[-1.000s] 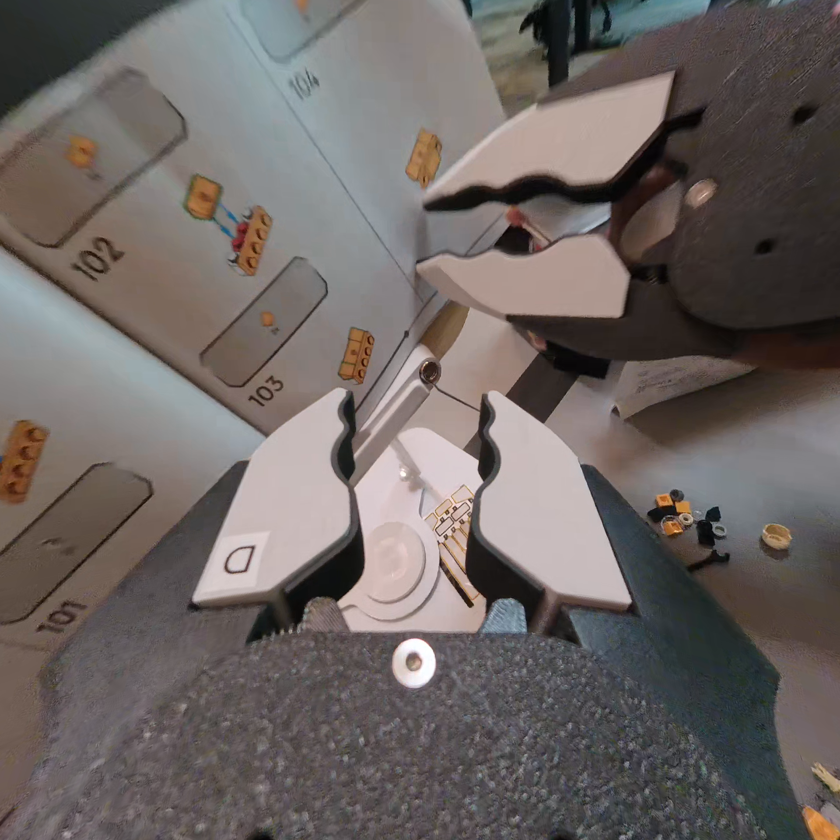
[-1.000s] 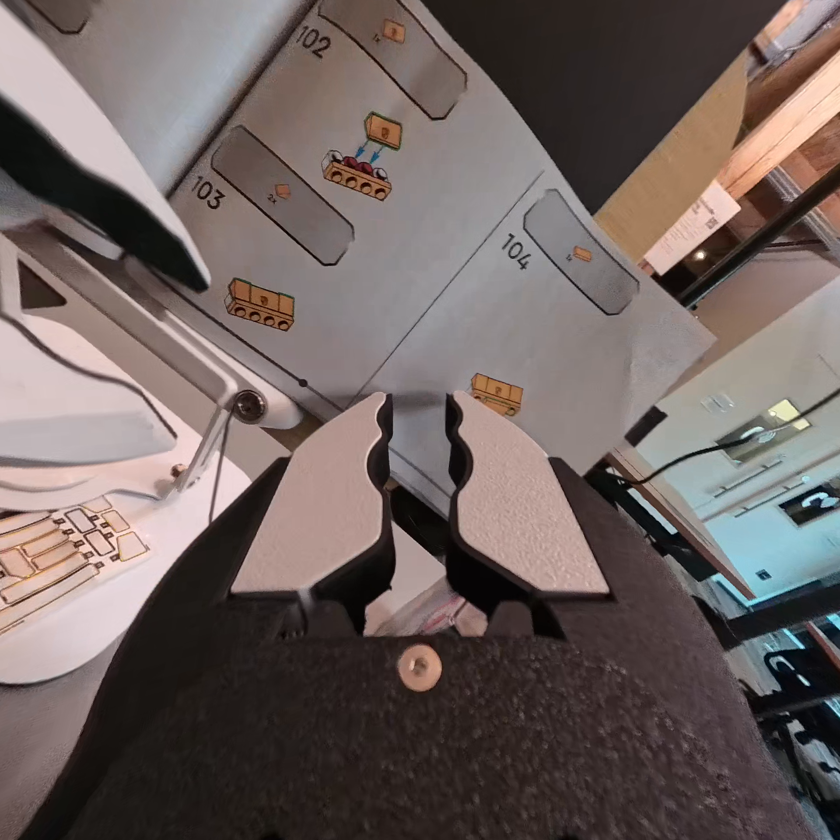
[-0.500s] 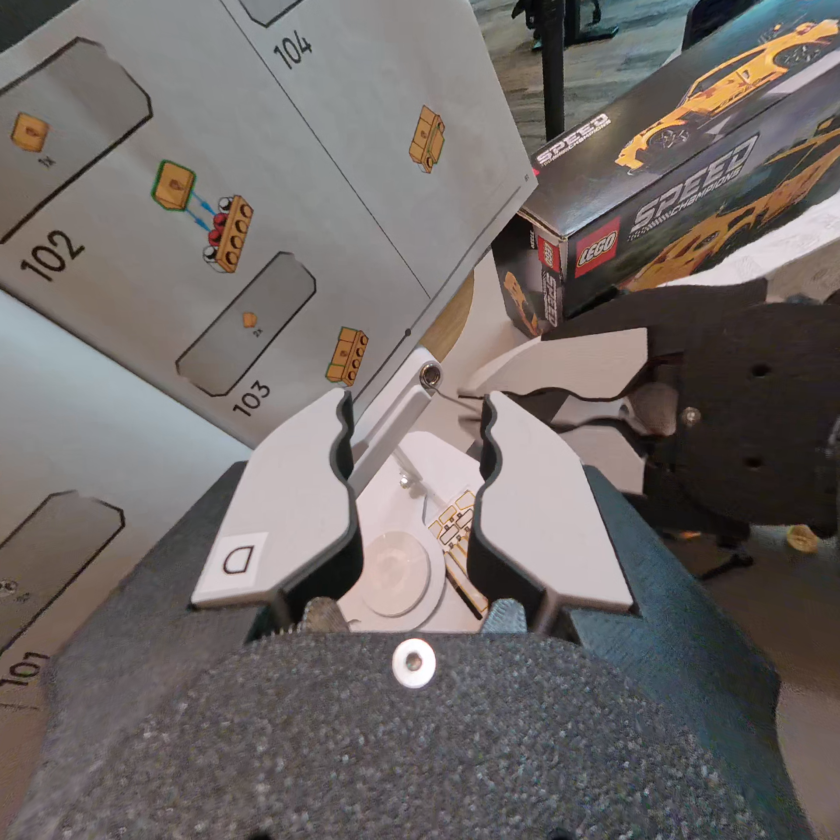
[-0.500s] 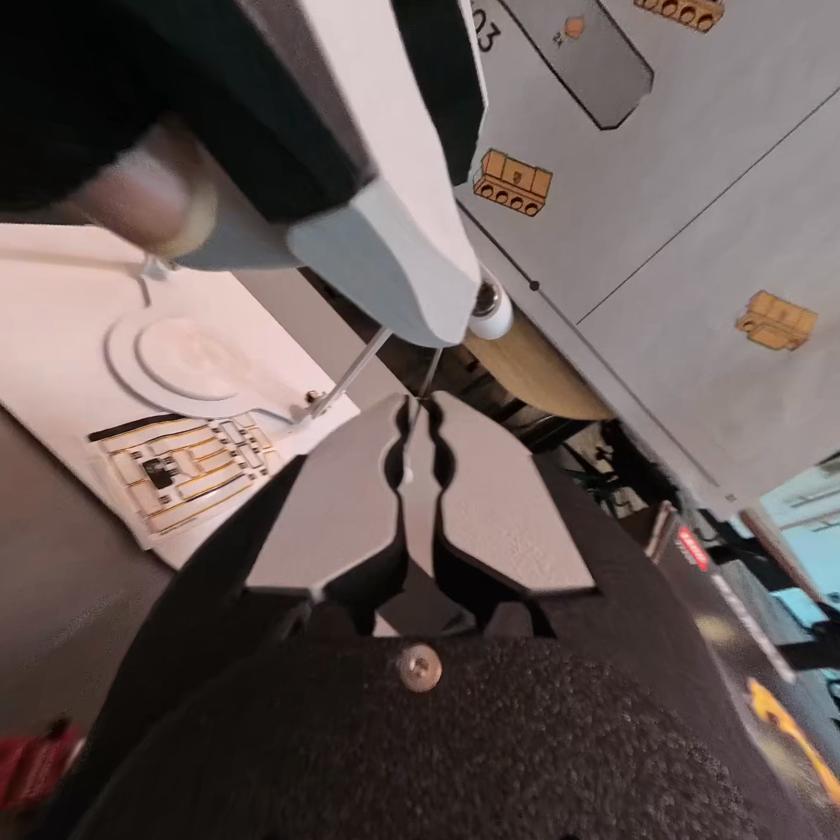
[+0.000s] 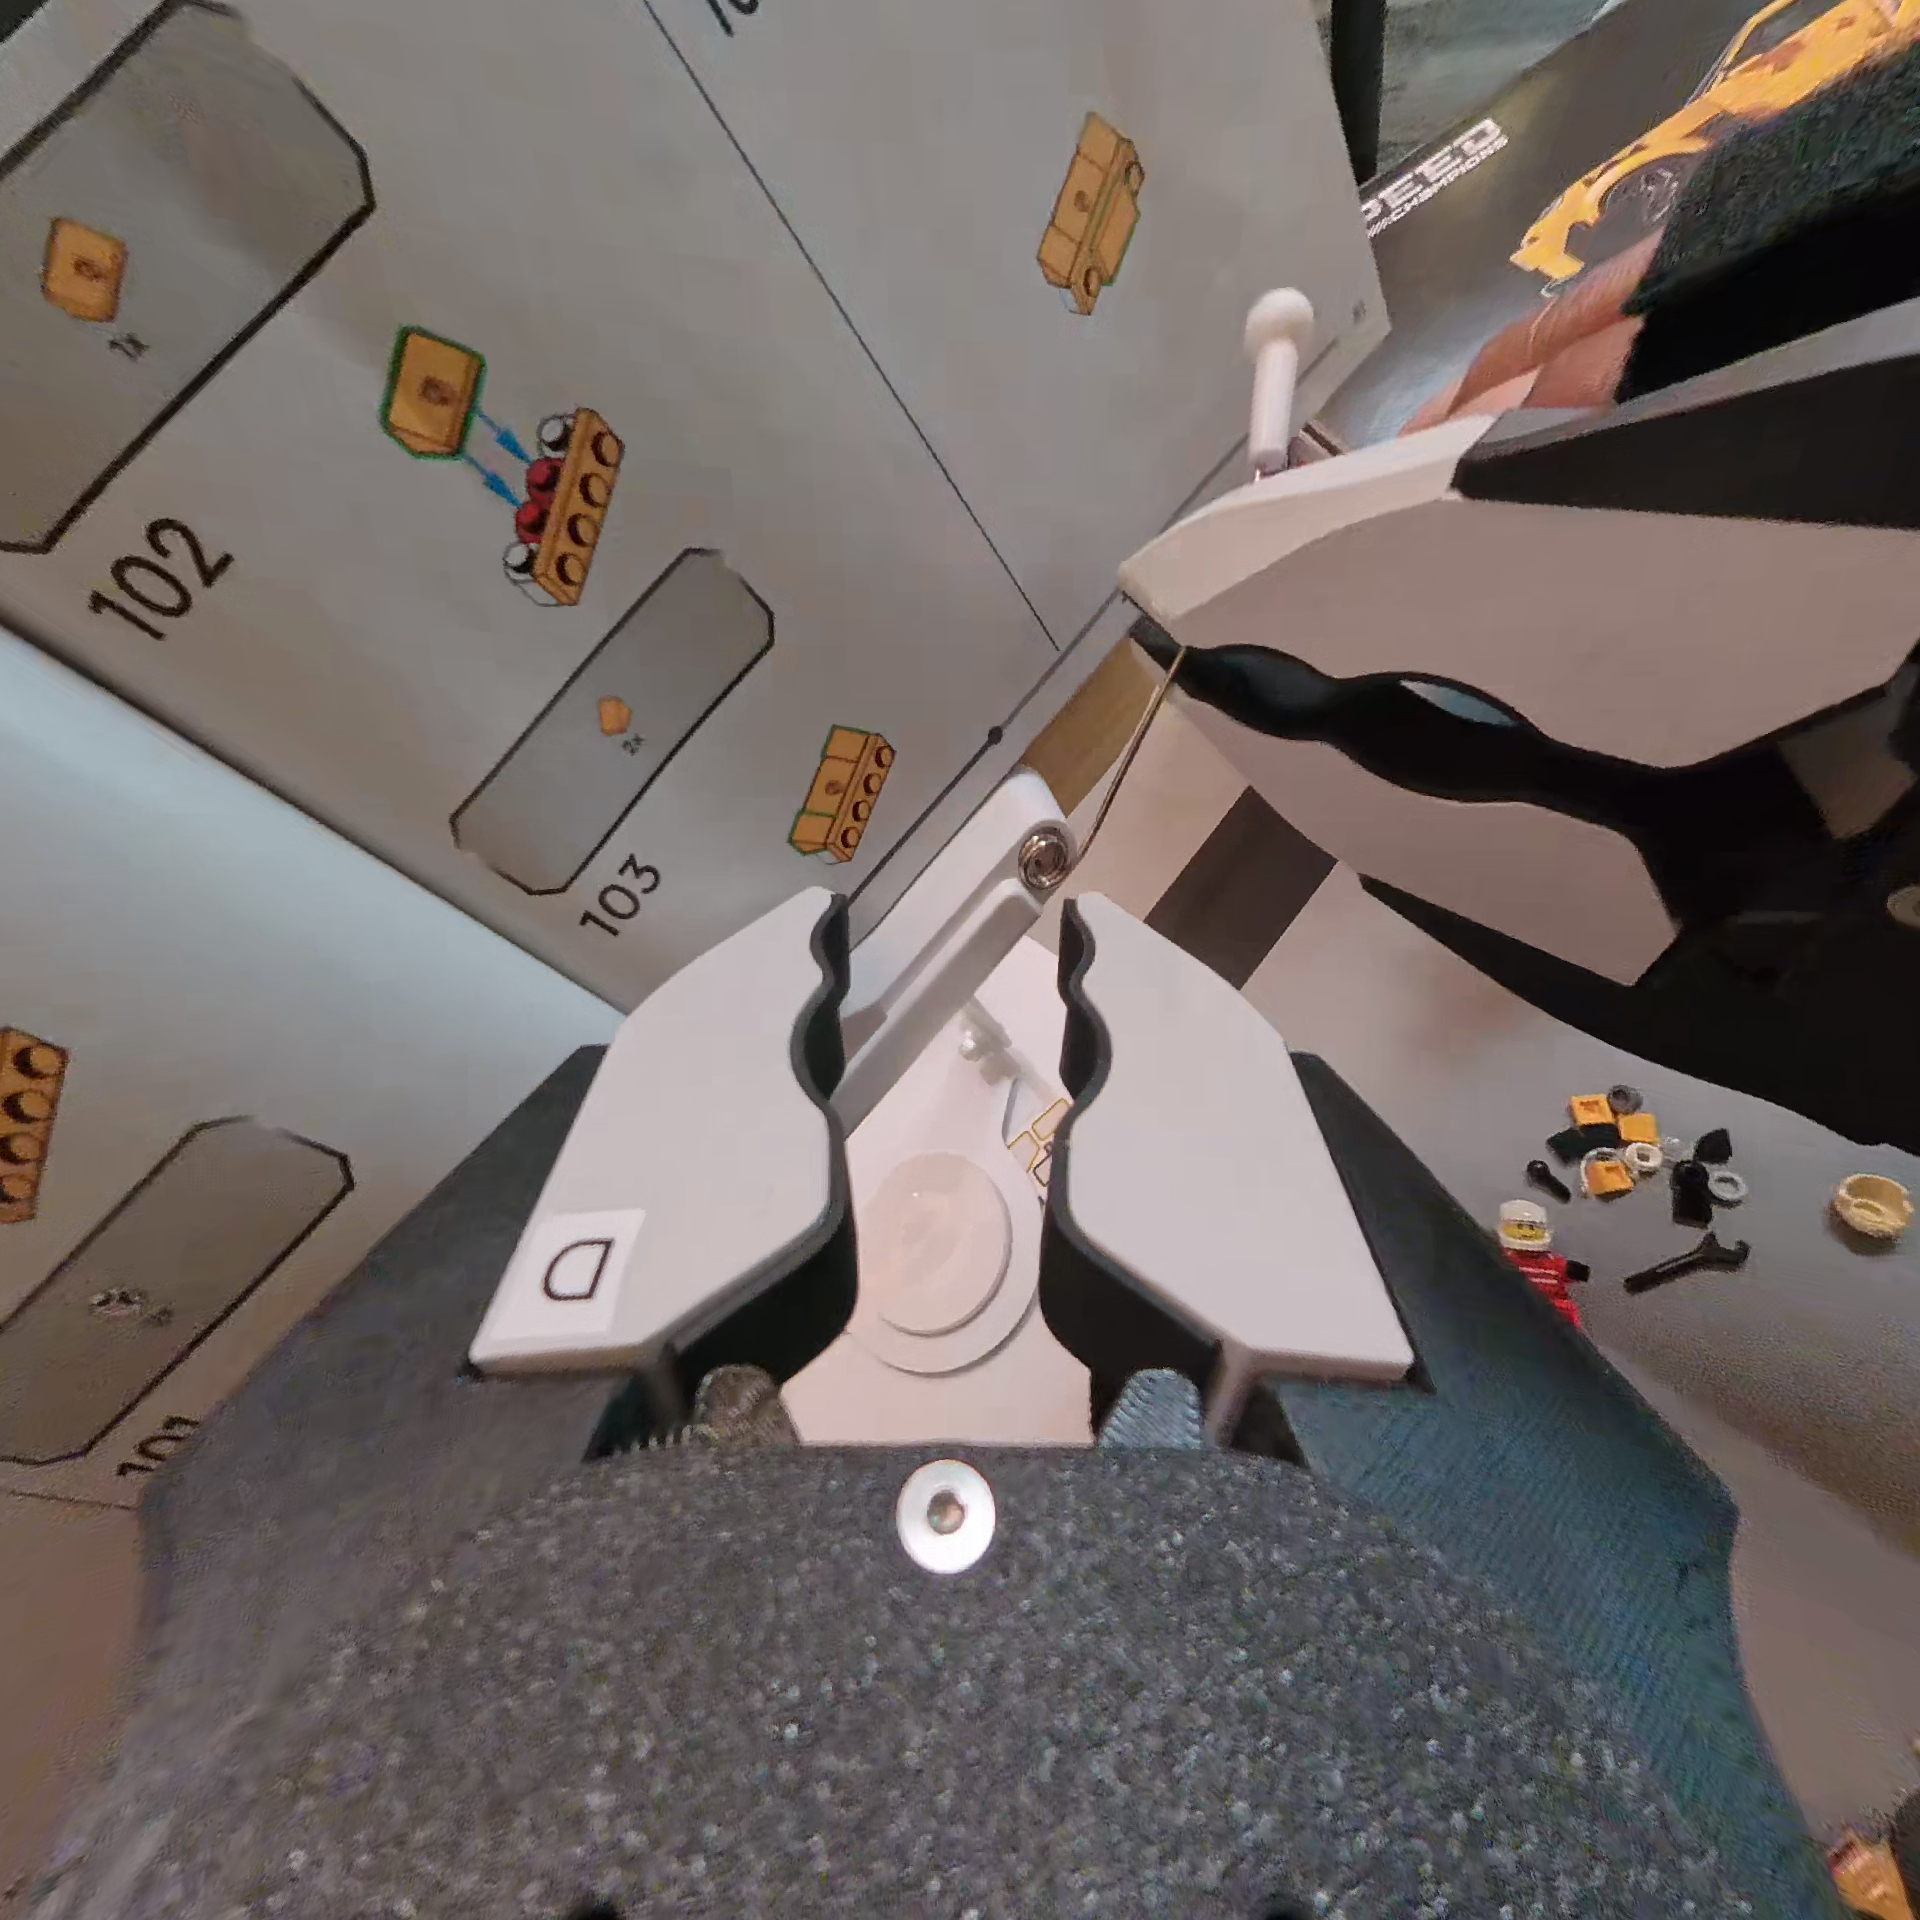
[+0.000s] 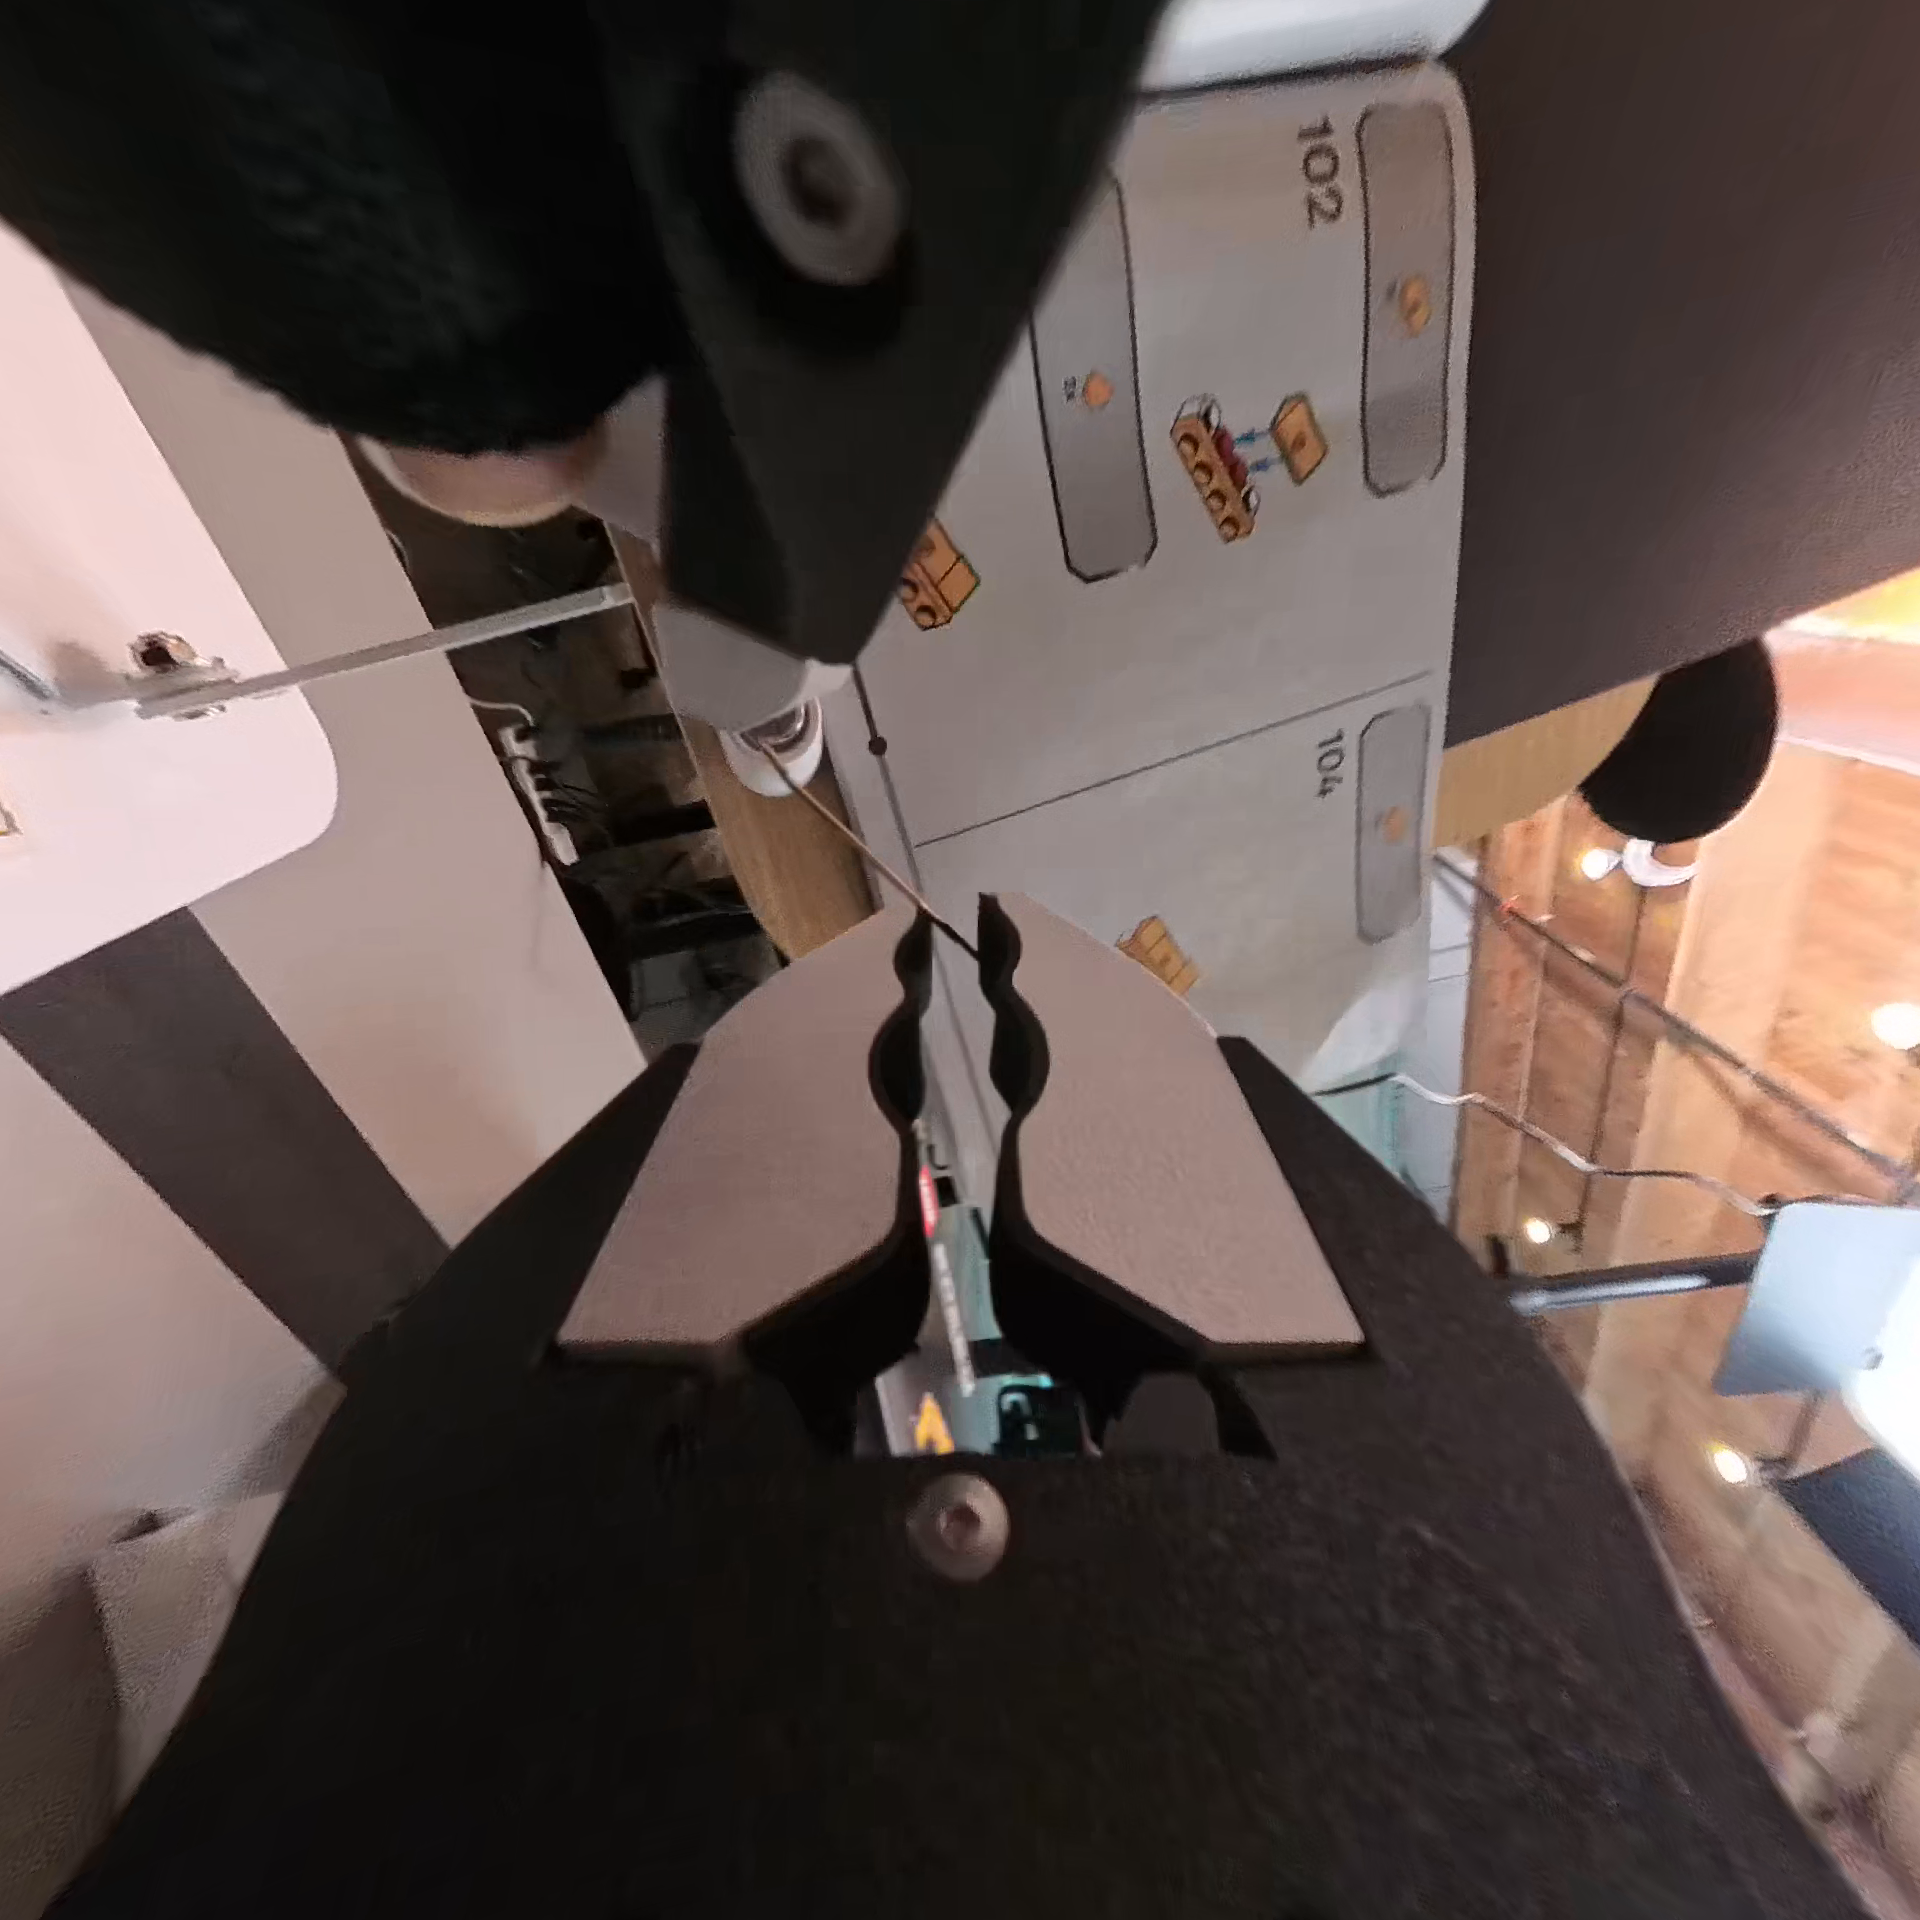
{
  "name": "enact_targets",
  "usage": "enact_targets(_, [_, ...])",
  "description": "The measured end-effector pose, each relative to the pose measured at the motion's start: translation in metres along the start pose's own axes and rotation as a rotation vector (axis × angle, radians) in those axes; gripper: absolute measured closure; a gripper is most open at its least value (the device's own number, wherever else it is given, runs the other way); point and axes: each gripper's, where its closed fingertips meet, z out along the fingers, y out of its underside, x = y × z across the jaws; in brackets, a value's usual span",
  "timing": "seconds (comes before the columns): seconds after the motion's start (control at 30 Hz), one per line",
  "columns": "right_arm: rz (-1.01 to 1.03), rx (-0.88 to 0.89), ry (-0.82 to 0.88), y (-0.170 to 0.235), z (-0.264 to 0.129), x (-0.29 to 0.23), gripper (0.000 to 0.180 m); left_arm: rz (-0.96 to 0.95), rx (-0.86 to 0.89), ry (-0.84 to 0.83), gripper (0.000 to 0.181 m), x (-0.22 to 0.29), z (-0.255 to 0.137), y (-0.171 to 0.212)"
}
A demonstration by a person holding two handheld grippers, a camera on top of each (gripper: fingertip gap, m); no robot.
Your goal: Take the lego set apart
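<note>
A grey table (image 5: 1714,1475) carries scattered small black, orange and white lego pieces (image 5: 1631,1153), a red-suited lego minifigure (image 5: 1536,1257) and a propped white instruction booklet (image 5: 727,343). The left gripper (image 5: 945,997) points at the booklet, fingers spread around a white hinged metal arm (image 5: 966,935). The right gripper (image 6: 951,930), fingers nearly together, pinches a thin metal wire (image 6: 862,842). Only the left view shows the pieces; only the right shows warm wooden walls (image 6: 1621,1039).

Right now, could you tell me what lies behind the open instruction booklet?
Behind the instruction booklet, the set's dark box printed with a yellow car pokes out past its right edge. Everything else behind the booklet is covered by its pages.
</note>
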Motion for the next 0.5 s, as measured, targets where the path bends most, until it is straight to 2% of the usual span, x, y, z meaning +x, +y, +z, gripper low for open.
enact_targets(0.17, [-0.063, 0.014, -0.058, -0.001, 0.009, 0.001, 0.171, -0.031, 0.022, 0.042, 0.142, 0.001, -0.001, -0.001])
enact_targets(0.3, [-0.048, 0.040, -0.056, 0.000, 0.010, -0.001, 0.171, -0.080, 0.055, 0.092, 0.132, 0.006, -0.005, -0.003])
enact_targets(0.4, [-0.013, 0.046, -0.034, 0.002, 0.003, 0.005, 0.164, -0.080, 0.156, 0.064, 0.131, 0.003, -0.023, -0.010])
enact_targets(0.5, [0.129, 0.075, -0.063, 0.001, -0.018, 0.010, 0.158, -0.133, 0.274, 0.026, 0.132, -0.004, -0.053, -0.013])
